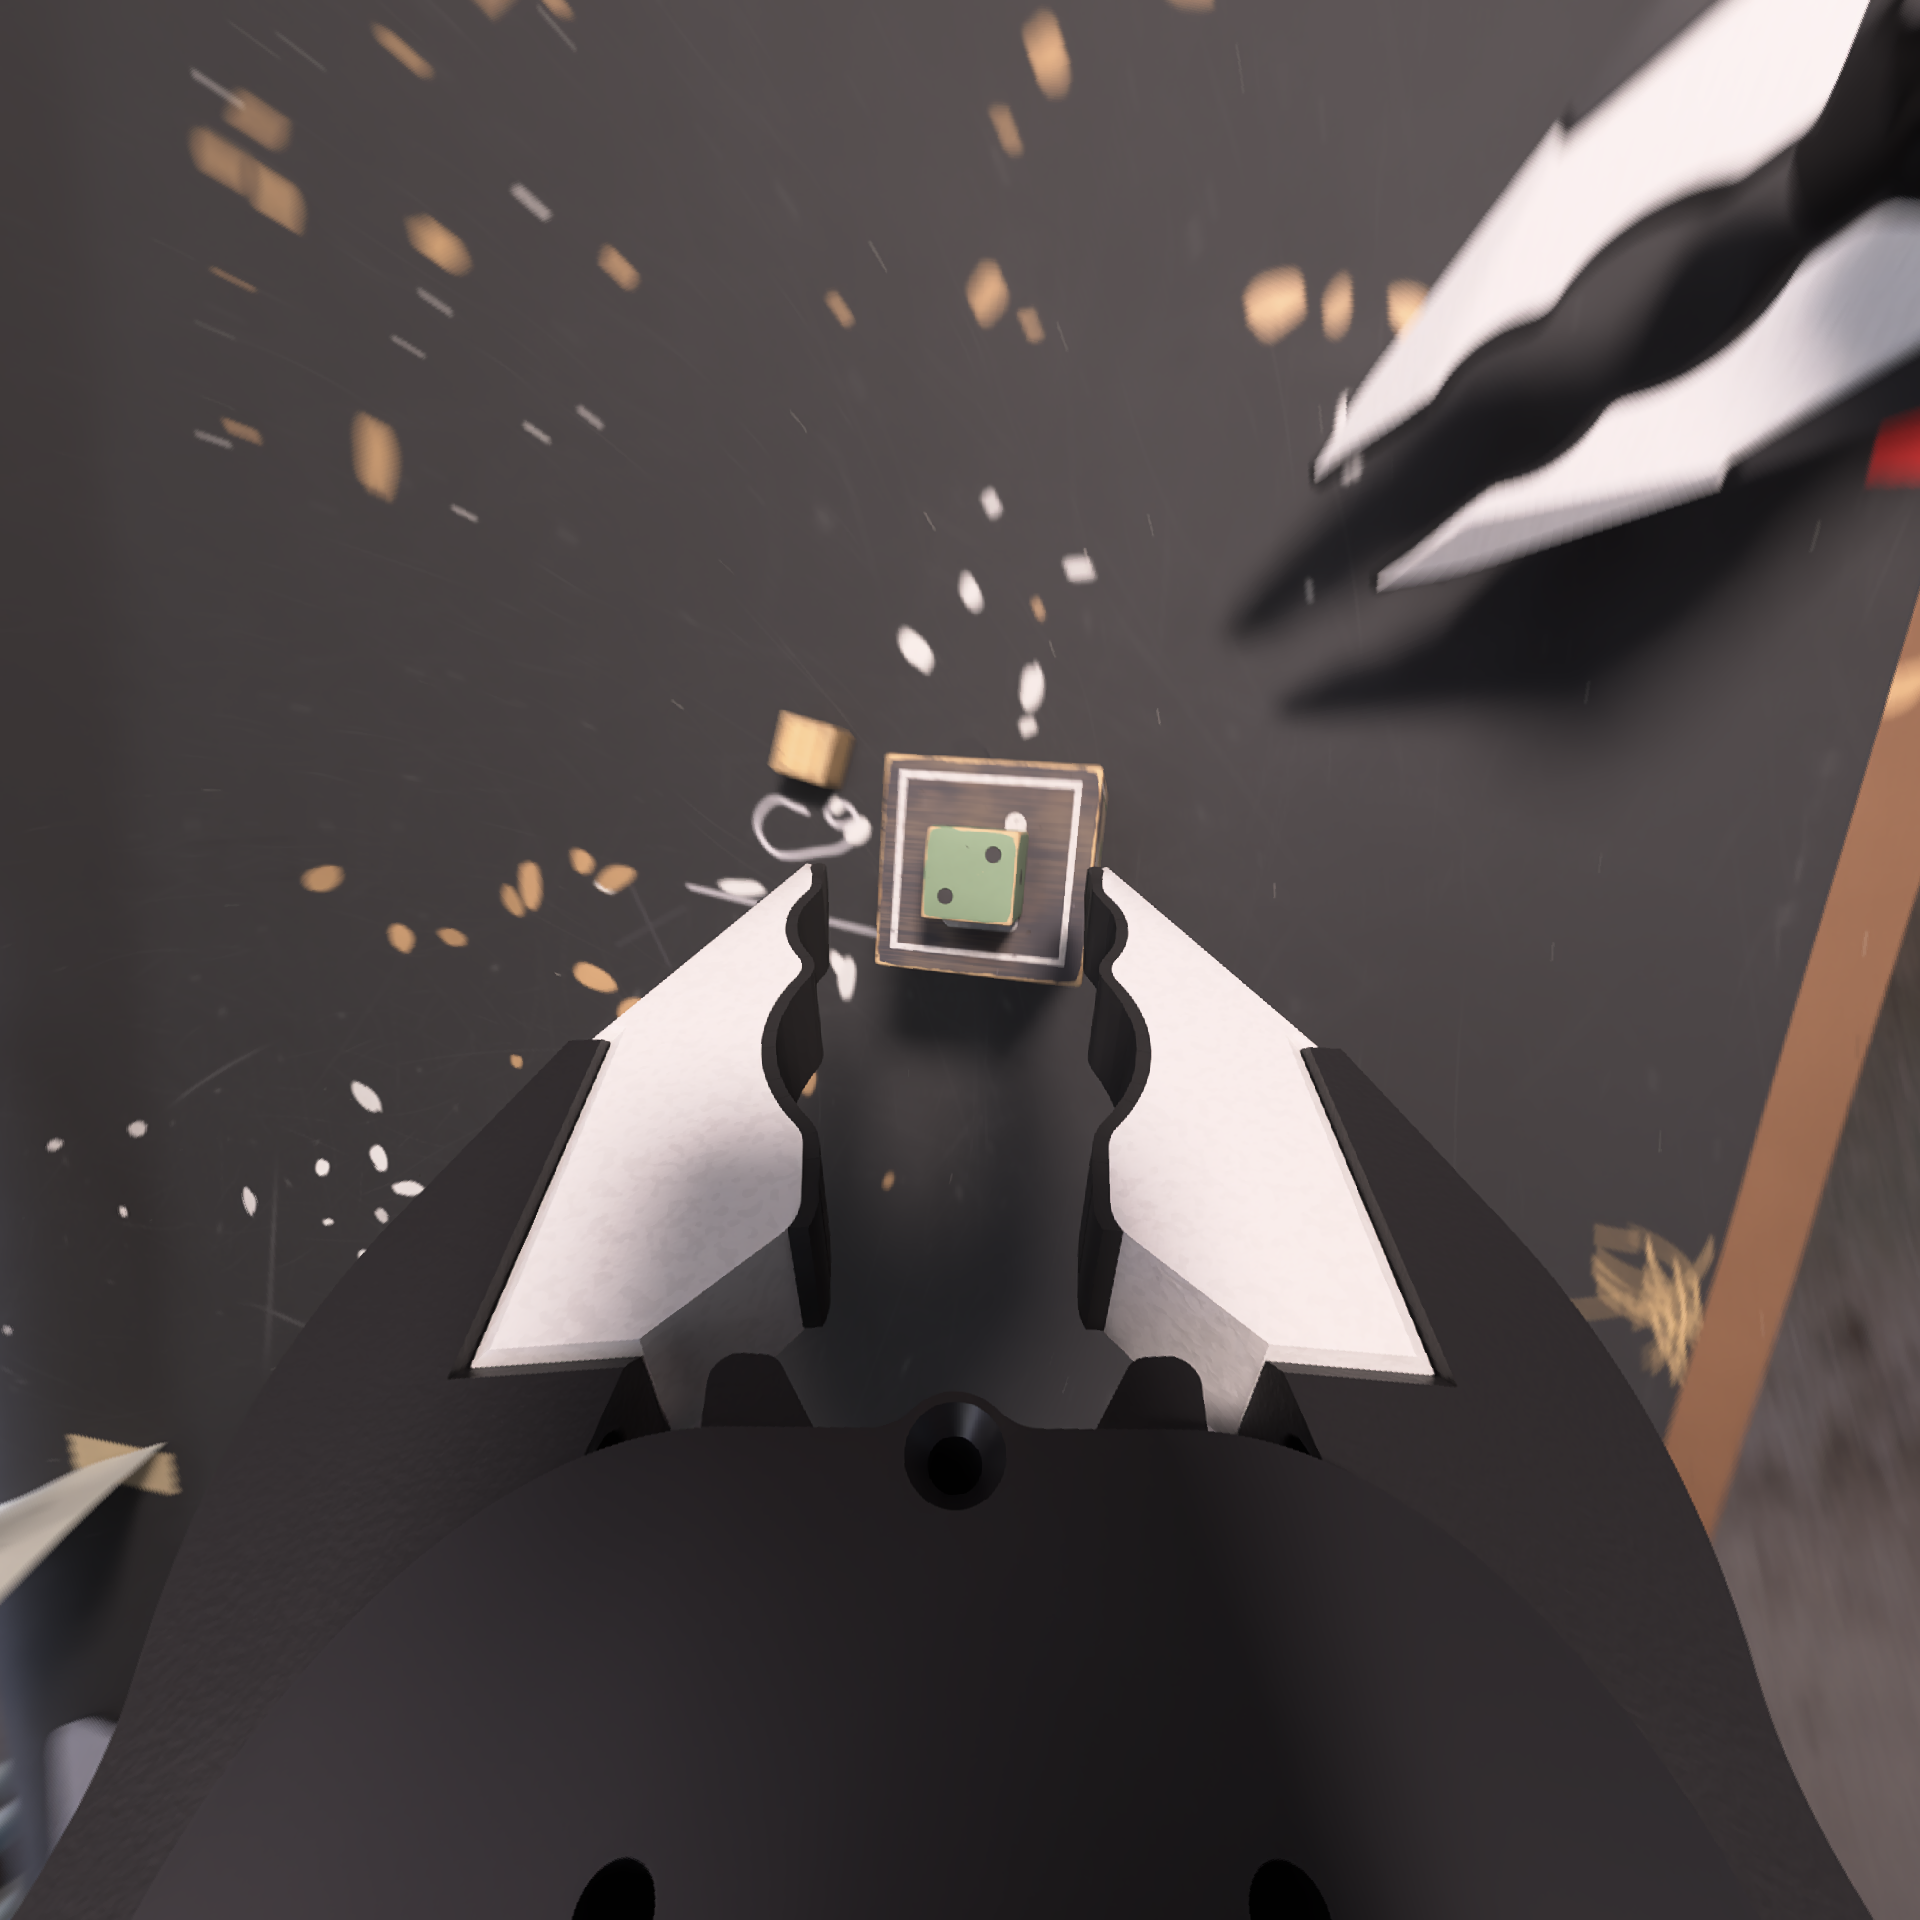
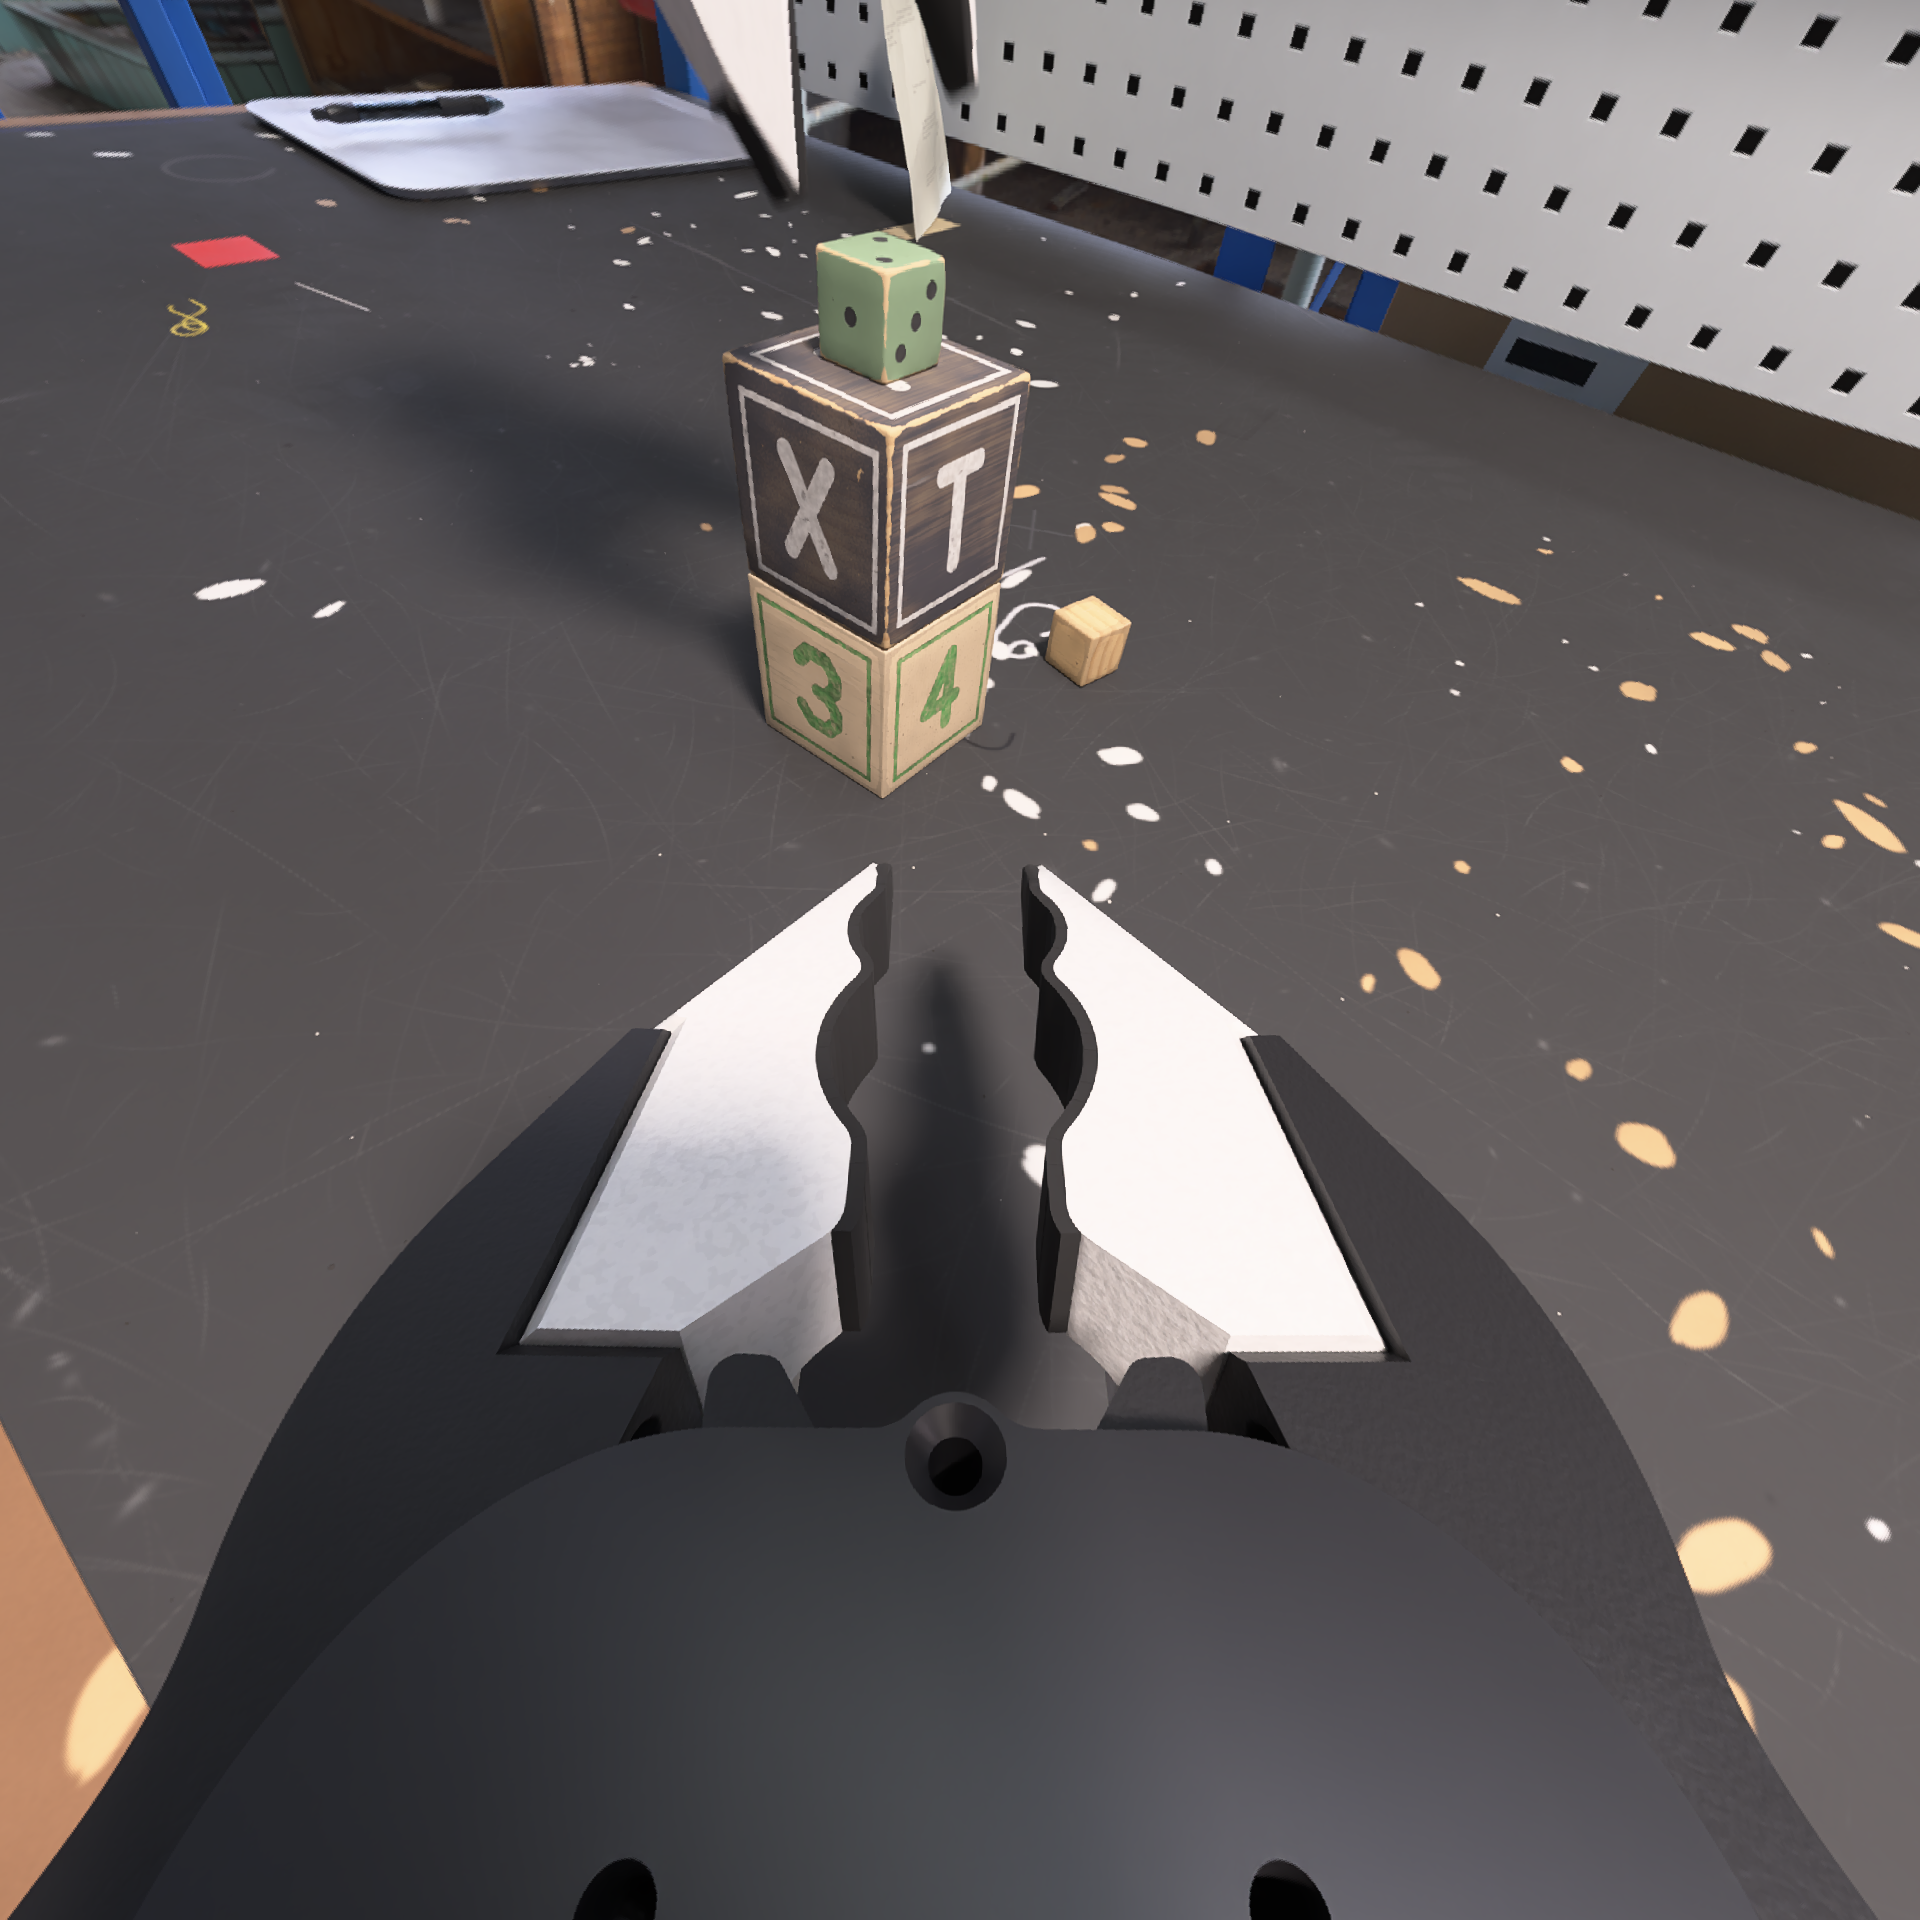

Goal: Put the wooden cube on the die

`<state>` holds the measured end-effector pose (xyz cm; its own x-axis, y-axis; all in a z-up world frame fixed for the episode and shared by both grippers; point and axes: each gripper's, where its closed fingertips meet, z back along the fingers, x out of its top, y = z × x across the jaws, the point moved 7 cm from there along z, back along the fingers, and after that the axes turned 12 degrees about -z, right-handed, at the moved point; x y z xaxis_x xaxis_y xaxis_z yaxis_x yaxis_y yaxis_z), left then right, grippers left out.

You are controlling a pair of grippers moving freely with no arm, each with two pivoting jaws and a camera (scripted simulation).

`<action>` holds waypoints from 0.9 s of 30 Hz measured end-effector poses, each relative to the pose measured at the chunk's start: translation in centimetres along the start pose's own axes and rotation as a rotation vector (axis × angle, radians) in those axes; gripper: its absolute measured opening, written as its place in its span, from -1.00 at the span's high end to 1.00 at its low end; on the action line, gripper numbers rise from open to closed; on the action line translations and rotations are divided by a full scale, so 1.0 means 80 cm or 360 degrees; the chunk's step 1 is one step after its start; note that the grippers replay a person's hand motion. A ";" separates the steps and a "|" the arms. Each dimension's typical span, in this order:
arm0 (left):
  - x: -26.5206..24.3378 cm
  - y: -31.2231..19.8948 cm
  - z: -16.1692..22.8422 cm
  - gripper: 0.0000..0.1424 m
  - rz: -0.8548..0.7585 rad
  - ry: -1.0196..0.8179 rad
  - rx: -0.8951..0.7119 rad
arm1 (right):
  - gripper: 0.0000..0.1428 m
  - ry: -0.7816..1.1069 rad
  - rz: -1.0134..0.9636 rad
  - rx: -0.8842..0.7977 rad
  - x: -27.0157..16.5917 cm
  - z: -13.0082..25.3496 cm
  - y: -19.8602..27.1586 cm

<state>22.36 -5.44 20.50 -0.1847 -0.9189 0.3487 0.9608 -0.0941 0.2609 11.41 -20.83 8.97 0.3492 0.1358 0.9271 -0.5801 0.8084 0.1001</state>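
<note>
While the wooden cube (image 2: pixel 1087 639) lies ungrasped on the table (image 2: pixel 416 831), the step in hand is judged to be the pick-up, not yet begun. The landmark is the block stack: a pale numbered block (image 2: pixel 878 686) at the bottom, a dark lettered block (image 2: pixel 878 483) on it, and the green die (image 2: pixel 881 304) on top, roughly centred on the dark block's upper face.

The cube sits on the table just beside the stack's base, apart from it, next to a white painted squiggle. It is small, plain and light-coloured, with visible grain, clean edges and no markings. It is about the size of the die.

The left gripper (image 1: pixel 956 925) hangs above the stack looking down on the die, jaws parted and empty. The right gripper (image 2: pixel 956 883) is low in front of the stack, jaws also parted and empty.

Recommendations:
- Approach the cube from the side away from the stack, so that no finger brushes the tower.
- Close on two flat opposite faces, keeping the cube level.
- Lift well clear of the die before moving across.
- Lower squarely and release gently. The die offers a small seat, and the tower is likely to topple if nudged.
</note>
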 end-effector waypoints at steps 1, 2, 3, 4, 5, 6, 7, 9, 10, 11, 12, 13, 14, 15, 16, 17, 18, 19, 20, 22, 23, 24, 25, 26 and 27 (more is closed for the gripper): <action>-0.003 -0.003 0.013 0.31 0.0074 -0.0137 0.0114 | 0.65 -0.0004 -0.0004 0.0000 0.000 0.000 0.000; -0.008 -0.009 0.024 0.30 0.0181 -0.0277 0.0264 | 0.65 -0.0009 -0.0009 0.0000 0.000 0.000 -0.001; -0.016 -0.017 0.032 0.28 0.0327 -0.0430 0.0422 | 0.65 -0.0010 -0.0014 -0.0001 0.000 0.000 -0.001; -0.028 -0.029 0.034 0.24 0.0498 -0.0584 0.0570 | 0.65 -0.0008 -0.0019 -0.0006 0.000 0.000 -0.002; -0.044 -0.043 0.030 0.22 0.0694 -0.0718 0.0714 | 0.65 -0.0005 -0.0023 -0.0014 0.000 0.000 -0.002; -0.061 -0.062 0.019 0.19 0.0879 -0.0805 0.0842 | 0.65 0.0001 -0.0025 -0.0016 0.000 -0.001 -0.002; -0.079 -0.080 0.006 0.15 0.1031 -0.0837 0.0966 | 0.64 0.0006 -0.0026 -0.0019 0.000 -0.001 -0.003; -0.108 -0.118 -0.021 0.14 0.1221 -0.0833 0.1177 | 0.63 0.0016 -0.0030 -0.0019 0.000 -0.002 -0.003; -0.118 -0.133 -0.030 0.14 0.1279 -0.0833 0.1252 | 0.62 0.0027 -0.0040 -0.0011 0.001 -0.004 -0.004; -0.125 -0.145 -0.036 0.14 0.1323 -0.0844 0.1309 | 0.61 0.0037 -0.0038 0.0004 0.004 -0.007 -0.008; -0.130 -0.155 -0.040 0.12 0.1355 -0.0853 0.1340 | 0.59 0.0054 -0.0001 0.0006 0.011 -0.014 -0.016; -0.134 -0.163 -0.042 0.09 0.1396 -0.0856 0.1349 | 0.58 0.0110 0.0074 0.0008 0.021 -0.024 -0.025; -0.135 -0.169 -0.043 0.07 0.1438 -0.0868 0.1341 | 0.57 0.0205 0.0166 0.0019 0.036 -0.036 -0.036; -0.136 -0.173 -0.042 0.07 0.1454 -0.0887 0.1325 | 0.56 0.0285 0.0266 0.0043 0.054 -0.052 -0.047; -0.136 -0.176 -0.040 0.07 0.1452 -0.0904 0.1341 | 0.56 0.0332 0.0356 0.0086 0.072 -0.070 -0.057; -0.136 -0.178 -0.039 0.09 0.1449 -0.0923 0.1375 | 0.56 0.0393 0.0412 0.0166 0.086 -0.091 -0.066; -0.136 -0.179 -0.038 0.13 0.1447 -0.0941 0.1387 | 0.56 0.0509 0.0444 0.0269 0.097 -0.114 -0.072; -0.137 -0.179 -0.039 0.17 0.1446 -0.0945 0.1374 | 0.56 0.0632 0.0484 0.0362 0.104 -0.137 -0.076; -0.137 -0.178 -0.040 0.18 0.1451 -0.0939 0.1351 | 0.56 0.0750 0.0529 0.0441 0.107 -0.158 -0.078; -0.137 -0.176 -0.043 0.17 0.1464 -0.0934 0.1281 | 0.55 0.0980 0.0646 0.0481 0.105 -0.193 -0.078; -0.137 -0.175 -0.044 0.17 0.1470 -0.0941 0.1247 | 0.54 0.1062 0.0702 0.0492 0.102 -0.205 -0.075; -0.138 -0.174 -0.044 0.16 0.1475 -0.0951 0.1222 | 0.54 0.1120 0.0739 0.0521 0.098 -0.215 -0.072; -0.138 -0.174 -0.044 0.15 0.1479 -0.0963 0.1210 | 0.54 0.1155 0.0762 0.0538 0.095 -0.222 -0.070; -0.139 -0.174 -0.044 0.15 0.1481 -0.0974 0.1205 | 0.54 0.1194 0.0777 0.0549 0.090 -0.228 -0.069; -0.139 -0.174 -0.043 0.15 0.1482 -0.0985 0.1202 | 0.54 0.1235 0.0792 0.0549 0.085 -0.232 -0.068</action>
<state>11.75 4.77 9.86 0.2135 -0.1842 0.9594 0.4682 0.8812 0.0650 30.64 -13.67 8.03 0.3215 0.8535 0.4100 -0.9318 0.3622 -0.0235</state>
